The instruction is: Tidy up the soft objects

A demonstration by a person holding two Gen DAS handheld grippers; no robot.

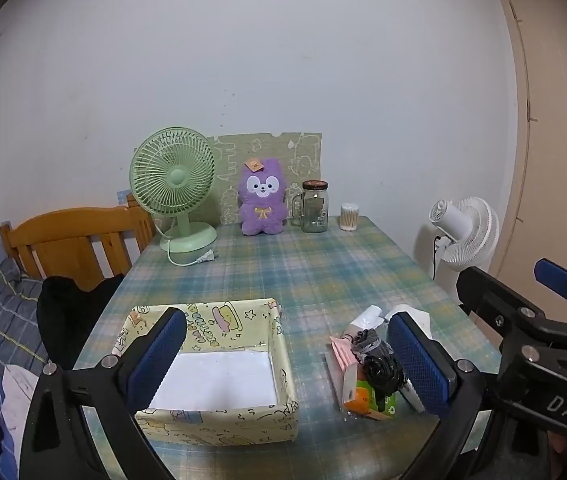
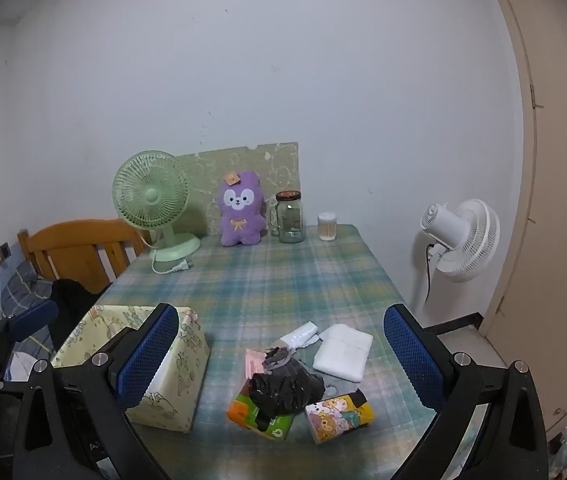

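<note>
**Holding both hand-held grippers wide over the soft things**

Looking along my left hand-held gripper [image 1: 287,354], I see its blue pads spread as far as they go, with nothing between them and nothing touched. Below it on the plaid counter [image 1: 323,272] stands the yellow cartoon-print box [image 1: 219,420], open at the top and showing only its white bottom. Just right of the box lies the pile of soft things: a black bag [image 1: 383,368] on an orange-and-green tissue pack [image 1: 367,400], a pink packet [image 1: 341,354] and some white folded pieces [image 1: 369,316] behind. My right hand-held gripper [image 1: 563,292] juts in at the right edge. At the far end sit a green desk fan [image 1: 175,184], a purple plush toy [image 1: 263,200], a glass jar [image 1: 314,208] and a tub of cotton swabs [image 1: 349,217].

From my right hand-held gripper [image 2: 279,360], the jaws likewise stand fully apart and hold nothing. The pile lies between and below the pads: the black bag [image 2: 287,388] resting on the orange-and-green tissue pack [image 2: 259,416], a tissue pack with cartoon bears [image 2: 339,414] touching it on the right, a white pad [image 2: 343,352] and a small white roll [image 2: 299,334] further back, the pink packet [image 2: 253,364] to the left. The box [image 2: 175,392] stands just left of the pile, apart from it. A white standing fan [image 2: 459,240] stands beyond the counter's right edge.
</note>
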